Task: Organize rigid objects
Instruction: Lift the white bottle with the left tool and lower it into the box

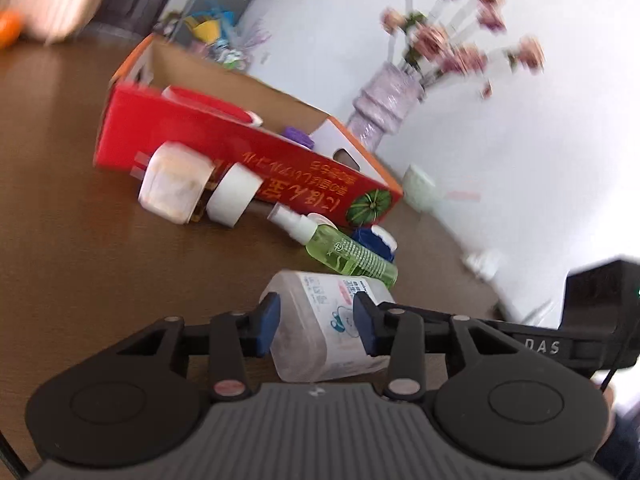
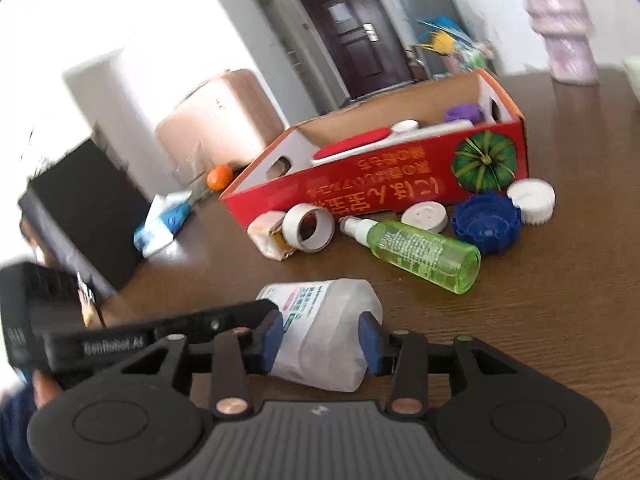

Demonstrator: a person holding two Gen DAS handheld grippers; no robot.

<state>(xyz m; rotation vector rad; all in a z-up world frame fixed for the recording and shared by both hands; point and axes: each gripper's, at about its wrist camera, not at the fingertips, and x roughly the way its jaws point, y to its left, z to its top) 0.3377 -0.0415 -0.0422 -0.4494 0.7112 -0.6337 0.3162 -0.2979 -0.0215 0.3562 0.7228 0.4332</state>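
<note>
A clear plastic bottle (image 1: 320,320) is held between both tools above the brown table (image 1: 80,240), in front of the red cardboard box (image 1: 224,144). The left gripper (image 1: 316,324) is closed on it, the blue pads pressed against its sides. In the right wrist view the right gripper (image 2: 322,340) also has the bottle (image 2: 320,332) between its pads; they appear to touch it, though how firmly cannot be told.

The bottle is judged light – it looks nearly empty – and stiff enough to be held, yet thin-walled, so it may be dented by a hard squeeze. Its smooth plastic is likely slippery; the flat sides at mid-body, over the label, are judged the best place for a hold.

On the left tool's body "DAS" is read, and on it in the right view something like "GenRobot.AI", blurred. Printing with a small blue drawing is seen on the bottle's label, too small to be read. Orange East Asian characters – upside down – and a green pumpkin picture (image 2: 484,162) are carried on the box front. Fine print on the green spray bottle (image 2: 420,252) lying nearby cannot be made out.
</note>
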